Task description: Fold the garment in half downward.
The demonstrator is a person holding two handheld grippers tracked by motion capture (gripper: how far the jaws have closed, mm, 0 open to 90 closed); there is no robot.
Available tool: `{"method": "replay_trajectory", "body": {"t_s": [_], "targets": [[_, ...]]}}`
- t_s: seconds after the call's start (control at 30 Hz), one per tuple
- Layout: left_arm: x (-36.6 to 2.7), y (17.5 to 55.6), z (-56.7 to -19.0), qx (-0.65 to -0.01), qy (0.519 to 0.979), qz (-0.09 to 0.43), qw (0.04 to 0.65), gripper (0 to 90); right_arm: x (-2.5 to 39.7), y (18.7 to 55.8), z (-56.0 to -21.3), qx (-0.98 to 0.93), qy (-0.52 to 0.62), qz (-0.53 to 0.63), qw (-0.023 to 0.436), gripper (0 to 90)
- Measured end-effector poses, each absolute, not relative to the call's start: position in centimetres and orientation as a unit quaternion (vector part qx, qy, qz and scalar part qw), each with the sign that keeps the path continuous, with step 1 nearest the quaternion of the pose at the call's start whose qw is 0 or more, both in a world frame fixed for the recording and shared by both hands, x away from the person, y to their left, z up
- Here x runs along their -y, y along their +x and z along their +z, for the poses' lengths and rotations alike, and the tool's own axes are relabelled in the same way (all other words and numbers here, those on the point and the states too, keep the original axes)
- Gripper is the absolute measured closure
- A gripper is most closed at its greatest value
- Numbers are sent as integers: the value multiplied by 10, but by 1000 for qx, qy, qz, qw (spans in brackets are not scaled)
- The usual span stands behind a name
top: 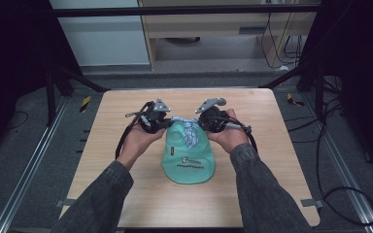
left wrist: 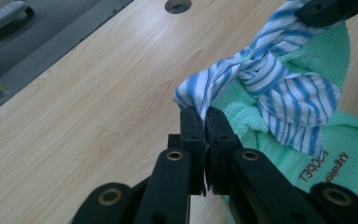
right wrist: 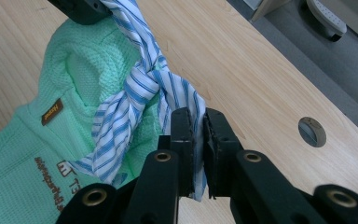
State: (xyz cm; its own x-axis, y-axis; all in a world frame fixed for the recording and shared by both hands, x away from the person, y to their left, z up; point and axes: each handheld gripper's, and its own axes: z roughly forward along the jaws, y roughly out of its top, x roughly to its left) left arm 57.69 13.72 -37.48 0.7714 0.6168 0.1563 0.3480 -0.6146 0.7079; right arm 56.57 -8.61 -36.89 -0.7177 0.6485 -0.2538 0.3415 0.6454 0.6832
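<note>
Left gripper (top: 169, 123): held in the person's left hand (top: 141, 139), jaws pressed together on one end of the blue-and-white striped cloth (left wrist: 279, 88); seen up close in the left gripper view (left wrist: 204, 120).
Right gripper (top: 197, 122): held in the right hand (top: 230, 136), jaws pinching the other end of the same cloth; close view (right wrist: 196, 122).
Striped cloth: stretched between the two grippers, twisted into a knot at its middle, with loose tails hanging on the person's side of the knot.
Green garment (top: 188, 158): a mint knitted piece with brown lettering, lying flat under the knot and reaching from the grippers toward the person.
Open room: bare wood lies outward of each gripper to the side edges, and beyond them to the far edge.
Bench (top: 116, 150): light wood with rounded corners; a round cable hole (right wrist: 312, 131) sits in the surface beside the right gripper.
Room: grey floor around the bench, black frame bars, loose cables on the right-hand floor, pale cabinets beyond the far edge.
</note>
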Motion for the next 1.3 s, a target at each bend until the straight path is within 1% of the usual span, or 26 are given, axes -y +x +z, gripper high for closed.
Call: {"method": "replay_trajectory", "body": {"t_s": [0.47,1.03,1.3], "targets": [[-134,574,-384,-270,880,194,338,872,90,558,-379,-874,282,311,245,830],[-131,577,-356,-263,872,218,351,869,93,563,-352,-864,285,317,267,826],[-131,569,-359,-249,875,223,350,869,94,555,-354,-864,276,319,275,826]]}}
